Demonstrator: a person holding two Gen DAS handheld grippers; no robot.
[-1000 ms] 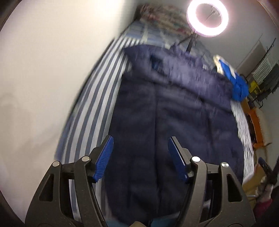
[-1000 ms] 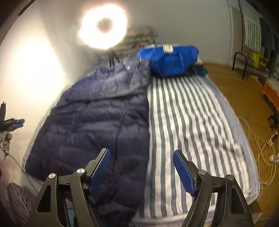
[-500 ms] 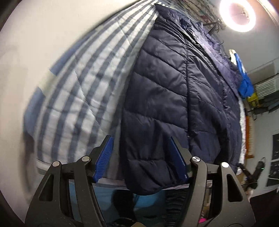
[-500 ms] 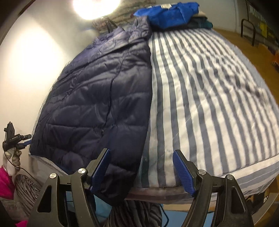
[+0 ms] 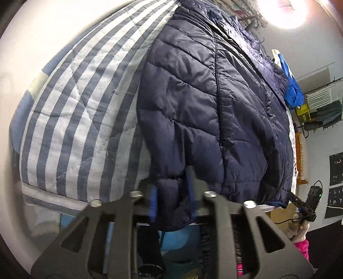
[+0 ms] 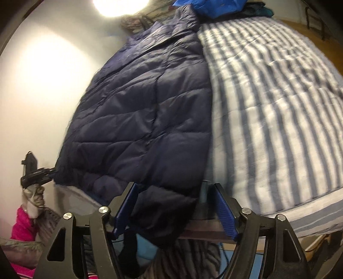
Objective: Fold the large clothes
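A long navy quilted down coat [image 5: 210, 107] lies lengthwise on a blue-and-white striped bed [image 5: 70, 111], its hem hanging over the near edge. My left gripper [image 5: 172, 197] has its jaws closed onto the coat's hem corner. In the right wrist view the coat [image 6: 145, 111] lies left of the bare striped bedding [image 6: 274, 103]. My right gripper [image 6: 178, 208] is open, its blue pads [image 6: 225, 212] straddling the other hem corner [image 6: 165, 206] without pinching it. The left gripper also shows in the right wrist view [image 6: 34, 169] at the coat's left edge.
A bright blue garment [image 6: 216, 6] is piled at the far end of the bed. A ring light [image 5: 283, 12] shines at the head. A white wall [image 6: 42, 75] runs along the bed's left side. Wooden floor [image 6: 300, 28] lies to the right.
Both grippers dropped low to the bed's near edge at the coat's hem. The left jaws went from wide open to closed on the hem; the right jaws narrowed around the other corner.
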